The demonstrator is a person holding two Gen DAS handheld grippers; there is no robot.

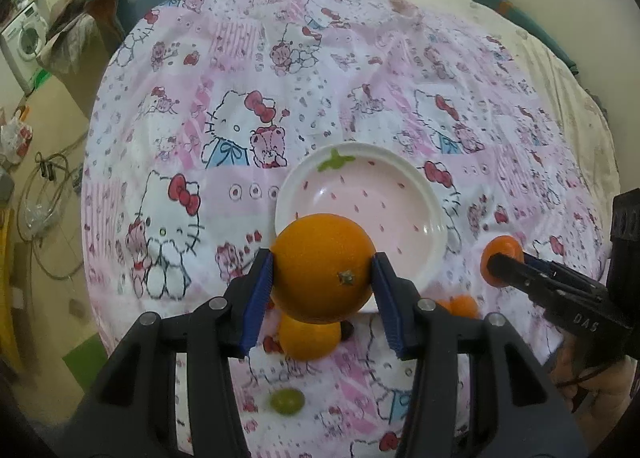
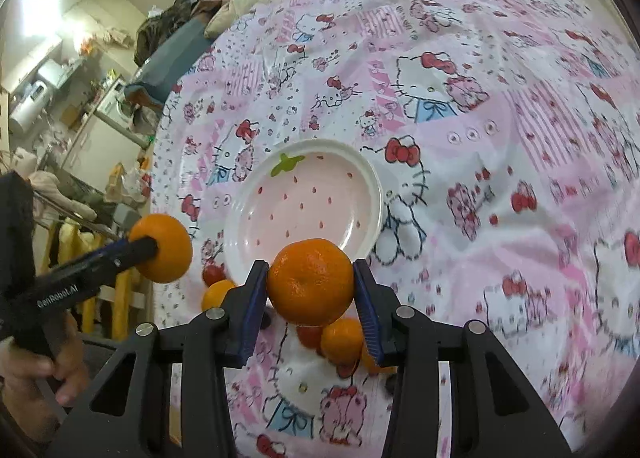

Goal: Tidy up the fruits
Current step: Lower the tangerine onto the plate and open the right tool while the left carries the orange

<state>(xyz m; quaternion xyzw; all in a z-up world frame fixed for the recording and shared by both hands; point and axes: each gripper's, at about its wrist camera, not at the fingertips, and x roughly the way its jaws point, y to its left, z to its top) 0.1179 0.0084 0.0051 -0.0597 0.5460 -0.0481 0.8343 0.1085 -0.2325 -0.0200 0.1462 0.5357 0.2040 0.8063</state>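
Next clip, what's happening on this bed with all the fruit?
A person is sorting fruit on a cartoon-print bedspread, one claw in each hand. The left claw grips a large orange; the right claw grips a smaller mandarin. Both fruits are lifted off the spread, near the edge of a strawberry-patterned plate that holds no fruit. More oranges, a green grape and small red fruits lie loose on the spread.
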